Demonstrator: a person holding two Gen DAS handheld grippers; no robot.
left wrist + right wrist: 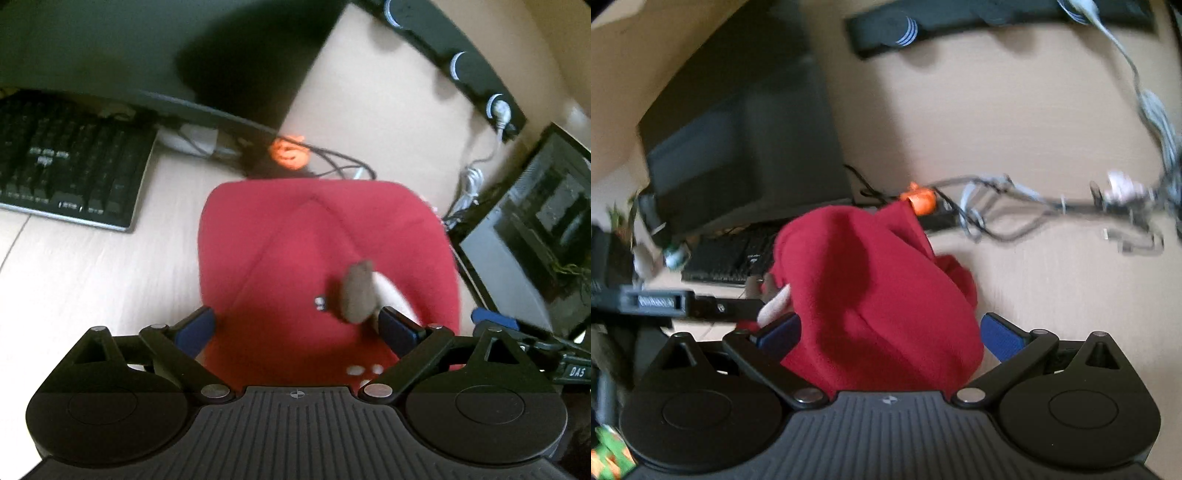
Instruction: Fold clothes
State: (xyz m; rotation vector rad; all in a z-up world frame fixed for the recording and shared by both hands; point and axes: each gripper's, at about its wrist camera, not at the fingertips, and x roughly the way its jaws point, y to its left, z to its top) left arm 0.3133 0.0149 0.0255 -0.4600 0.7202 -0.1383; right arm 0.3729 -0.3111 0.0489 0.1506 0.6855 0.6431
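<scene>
At your far left a black keyboard [70,162] lies on the pale wooden desk [74,273]; beside it the red fleece garment [317,251] is spread flat, with your left gripper [295,328] above it, blue-padded tongs apart and gripping nothing. Your right gripper [890,332] also has its tongs apart, with bunched red cloth mounded between them, near an orange object [921,199] and grey cables [1015,206].
</scene>
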